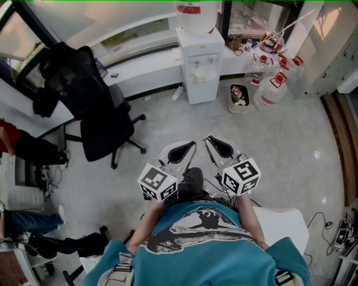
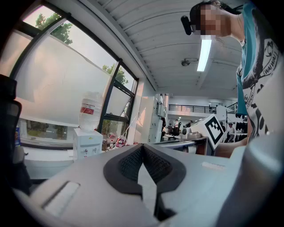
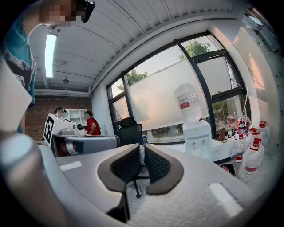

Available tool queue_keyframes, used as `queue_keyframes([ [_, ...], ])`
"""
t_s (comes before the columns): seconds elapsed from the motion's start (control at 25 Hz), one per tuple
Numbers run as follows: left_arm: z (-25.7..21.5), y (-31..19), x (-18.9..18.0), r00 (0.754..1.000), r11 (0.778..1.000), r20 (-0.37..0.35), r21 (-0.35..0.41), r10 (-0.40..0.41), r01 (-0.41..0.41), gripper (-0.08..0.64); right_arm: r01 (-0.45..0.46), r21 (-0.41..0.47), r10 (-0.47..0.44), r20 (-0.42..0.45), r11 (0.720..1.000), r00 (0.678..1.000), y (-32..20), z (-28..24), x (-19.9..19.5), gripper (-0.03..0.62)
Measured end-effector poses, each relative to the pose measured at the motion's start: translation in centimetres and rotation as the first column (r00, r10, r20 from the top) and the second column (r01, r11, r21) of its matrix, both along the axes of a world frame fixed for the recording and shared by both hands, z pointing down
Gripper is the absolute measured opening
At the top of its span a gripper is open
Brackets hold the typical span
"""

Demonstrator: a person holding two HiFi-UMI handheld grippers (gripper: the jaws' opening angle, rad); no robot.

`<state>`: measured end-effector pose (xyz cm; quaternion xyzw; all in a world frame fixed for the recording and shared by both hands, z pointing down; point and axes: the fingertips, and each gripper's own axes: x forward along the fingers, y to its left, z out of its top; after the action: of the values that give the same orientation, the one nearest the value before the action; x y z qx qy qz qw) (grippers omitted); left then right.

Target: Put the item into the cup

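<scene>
1. Left gripper (image 2: 142, 147) is held close in front of the person's chest. Its jaws meet tip to tip with nothing between them. In the head view, the left marker cube (image 1: 158, 182) sits just above the teal shirt (image 1: 215, 248).
2. The right gripper (image 3: 142, 151) is just beside it at the same level. Its jaws stand a narrow slit apart and hold nothing. The right marker cube (image 1: 241, 176) is near the other cube but apart from it.
3. Both grippers point forward, away from the body, over the grey floor (image 1: 291, 162). A white surface (image 1: 279, 223) shows low at the person's right.
4. A black office chair (image 1: 98, 111) stands ahead to the left with dark cloth draped over its back.
5. Straight ahead, a white water dispenser (image 1: 199, 64) stands against the windowed wall with a large bottle (image 1: 196, 14) on top.
6. A small bin (image 1: 239, 98) stands just to the right of the dispenser, and beyond it is a cluster of clear red-capped jugs (image 1: 272, 86).
7. Far off at the left of the right gripper view stands a person in a red top (image 3: 91, 124).
8. These views do not show where the cup and the item are.
</scene>
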<state>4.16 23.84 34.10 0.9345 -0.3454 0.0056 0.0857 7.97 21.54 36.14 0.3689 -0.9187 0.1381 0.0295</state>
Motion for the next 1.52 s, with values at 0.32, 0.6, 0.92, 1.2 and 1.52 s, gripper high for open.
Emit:
queue_keyframes([
  [0.32, 0.6, 1.2, -0.4, 1.000, 1.000, 0.010, -0.019, -0.007, 0.008, 0.002, -0.001, -0.031, 0.001, 0.008, 1.000, 1.000, 1.7, 1.0, -0.1, 0.032],
  [0.6, 1.0, 2.3, -0.1, 1.000, 0.999, 0.025, -0.042, -0.011, 0.012, 0.002, -0.004, -0.033, 0.005, 0.028, 0.999, 1.000, 2.6, 1.1, 0.3, 0.032],
  [0.92, 1.1, 2.3, 0.0, 0.999, 0.998, 0.052, -0.054, -0.015, 0.018, 0.002, -0.007, -0.027, 0.009, 0.057, 1.000, 0.998, 2.3, 0.8, 0.3, 0.034],
  [1.2, 1.6, 1.7, 0.8, 0.997, 0.997, 0.075, -0.072, 0.026, -0.020, 0.002, -0.038, -0.043, 0.041, 0.078, 0.998, 0.996, 1.7, 1.4, 0.8, 0.034],
  [1.52, 1.7, -0.6, 2.5, 0.995, 0.995, 0.073, -0.084, 0.063, -0.057, 0.002, -0.088, -0.053, 0.093, 0.087, 0.995, 0.992, -0.8, 1.6, 3.4, 0.034],
])
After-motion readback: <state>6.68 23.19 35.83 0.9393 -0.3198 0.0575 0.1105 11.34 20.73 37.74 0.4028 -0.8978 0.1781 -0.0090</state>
